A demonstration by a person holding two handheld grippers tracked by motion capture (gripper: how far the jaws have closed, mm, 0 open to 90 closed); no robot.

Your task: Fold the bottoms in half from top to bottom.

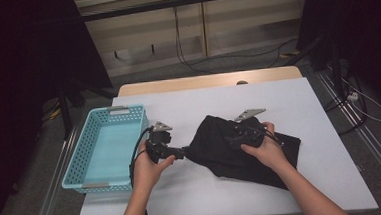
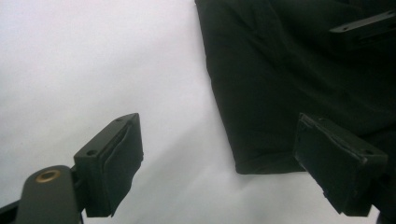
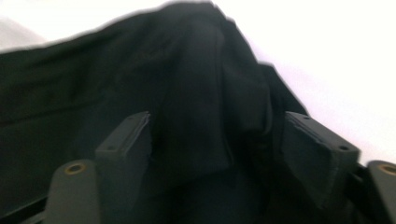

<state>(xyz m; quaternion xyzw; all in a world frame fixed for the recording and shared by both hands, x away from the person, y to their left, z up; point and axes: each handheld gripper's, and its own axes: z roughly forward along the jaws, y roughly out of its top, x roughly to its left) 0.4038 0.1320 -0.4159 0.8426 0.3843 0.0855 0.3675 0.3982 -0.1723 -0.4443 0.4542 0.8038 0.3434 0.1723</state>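
Left gripper (image 2: 219,163): wide open, nothing held, at left edge of black garment (image 1: 241,149). Right gripper (image 3: 217,154): open over garment folds, nothing clamped.

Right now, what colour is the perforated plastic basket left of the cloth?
Light turquoise blue; the perforated plastic basket shows best in the high view.

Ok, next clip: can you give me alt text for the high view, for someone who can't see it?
A person at a white table holds a gripper in each hand over a black garment; the left gripper sits at the cloth's left edge with jaws open, and the right gripper is over the cloth's middle. An empty turquoise basket stands at the table's left side.
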